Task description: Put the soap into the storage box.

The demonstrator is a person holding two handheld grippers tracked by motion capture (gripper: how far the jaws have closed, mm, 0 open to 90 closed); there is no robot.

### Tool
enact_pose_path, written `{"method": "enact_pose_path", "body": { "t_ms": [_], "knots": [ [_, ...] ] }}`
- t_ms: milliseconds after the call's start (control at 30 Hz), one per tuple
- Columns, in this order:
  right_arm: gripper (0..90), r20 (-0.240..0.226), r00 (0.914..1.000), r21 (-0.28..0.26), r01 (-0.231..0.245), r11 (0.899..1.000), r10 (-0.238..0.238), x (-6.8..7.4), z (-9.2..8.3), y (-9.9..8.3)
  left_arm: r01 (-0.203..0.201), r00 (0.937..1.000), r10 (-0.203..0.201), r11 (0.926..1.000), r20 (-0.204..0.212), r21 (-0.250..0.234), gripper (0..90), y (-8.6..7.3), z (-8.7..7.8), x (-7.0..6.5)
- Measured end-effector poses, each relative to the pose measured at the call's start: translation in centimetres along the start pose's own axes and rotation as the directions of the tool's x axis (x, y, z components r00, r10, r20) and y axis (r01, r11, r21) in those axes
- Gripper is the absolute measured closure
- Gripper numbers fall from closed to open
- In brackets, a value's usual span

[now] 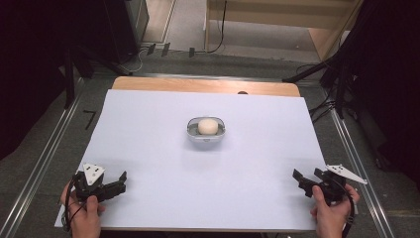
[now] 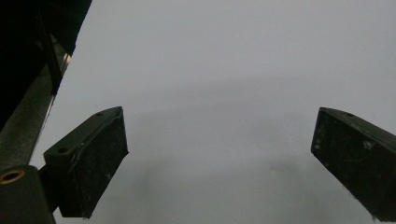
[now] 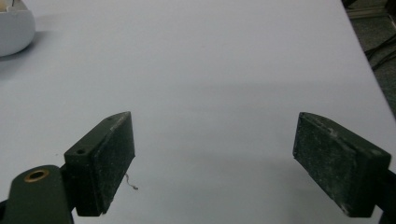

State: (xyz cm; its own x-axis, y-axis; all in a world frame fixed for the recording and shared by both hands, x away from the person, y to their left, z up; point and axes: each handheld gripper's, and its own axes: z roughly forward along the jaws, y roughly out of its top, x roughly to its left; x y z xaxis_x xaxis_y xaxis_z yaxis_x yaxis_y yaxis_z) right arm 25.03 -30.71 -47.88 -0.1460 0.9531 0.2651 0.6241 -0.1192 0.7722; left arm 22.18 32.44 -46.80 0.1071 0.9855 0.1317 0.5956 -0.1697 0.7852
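Note:
A small pale bowl with a round cream-coloured ball in it stands in the middle of the white table sheet. The bowl's edge also shows as a white curved bowl at the top left of the right gripper view. My left gripper rests at the front left corner of the sheet, open, with nothing between its jaws. My right gripper sits at the front right, open too and holding nothing. Both are far from the bowl. Bare sheet lies between the left gripper jaws and the right gripper jaws.
The sheet covers a wooden table whose far edge shows beyond it. Metal rails run along the floor on both sides. Dark stands and cables crowd the back right, and a dark cabinet stands at the back left.

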Motion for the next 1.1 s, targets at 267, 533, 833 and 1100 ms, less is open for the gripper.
{"method": "enact_pose_path", "body": {
  "t_ms": [267,533,833,1100],
  "knots": [
    [13.9,0.034,0.9994,-0.006,-0.008,1.0,0.008,-1.8,-1.5,-0.8,0.0,1.0,0.0,1.0,-0.001,0.0,4.4,0.0,0.0,0.0],
    [14.0,0.04,0.9979,-0.038,-0.05,0.998,0.052,-3.7,-3.1,-1.7,-0.002,1.0,0.002,1.0,-0.001,0.003,4.4,0.0,0.0,0.0],
    [14.3,0.074,0.9963,-0.07,-0.038,0.997,0.043,-4.8,-4.2,-2.2,0.003,1.0,-0.003,0.9993,0.005,0.036,4.4,0.2,0.4,0.0],
    [14.2,0.031,0.998,-0.059,-0.054,0.997,0.056,-5.1,-4.0,-2.5,-0.014,0.9998,0.013,0.9987,0.015,0.048,4.4,0.2,0.4,0.0]
  ]
}}
